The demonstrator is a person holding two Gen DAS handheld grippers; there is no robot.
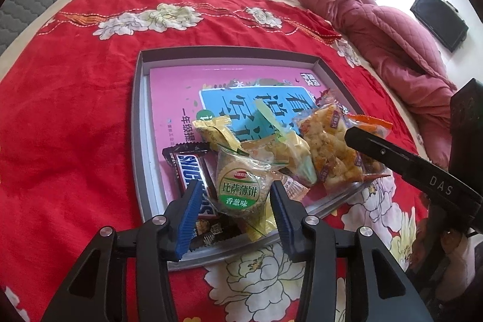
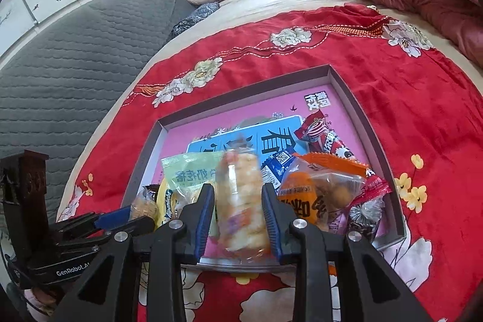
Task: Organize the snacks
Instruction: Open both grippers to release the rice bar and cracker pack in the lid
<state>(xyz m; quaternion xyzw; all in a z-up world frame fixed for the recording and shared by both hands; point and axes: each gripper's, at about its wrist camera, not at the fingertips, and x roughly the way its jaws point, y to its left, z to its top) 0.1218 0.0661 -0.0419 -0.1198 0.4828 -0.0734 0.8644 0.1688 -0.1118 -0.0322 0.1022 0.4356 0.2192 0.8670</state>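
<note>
Two tongs: both over the near end of a grey tray [image 1: 137, 122], and the snacks are heaped right there.
Left tongs [image 1: 235, 202]: spread, blue pads either side of a round cracker pack [image 1: 241, 186] with a green label; neither pad presses on it in the left wrist view.
Cracker pack: lying in the tray's near corner, partly over a Snickers bar [image 1: 190, 171] that sits just to its left.
Right tongs [image 2: 237, 208]: pinching a clear packet of pale puffed snacks [image 2: 241, 195], pads tight against both sides and the packet a touch blurred.
Puffed snack packet: up above the pile, at the tray's near edge.
Orange packet [image 2: 317, 195]: just right of the gripped one, round nuts showing through its clear window.
Green packet [image 2: 187, 174]: just left of it, lying flat.
Red candy wrappers [image 2: 320, 132]: further back on the right side of the tray.
Pink book [image 1: 187, 89]: flat on the tray floor under the snacks, far half still bare.
Tray: on a red floral blanket [image 1: 75, 110] spread over the bed.
Pink quilt [image 1: 377, 29]: bunched up beyond the blanket, well apart from the tray.
</note>
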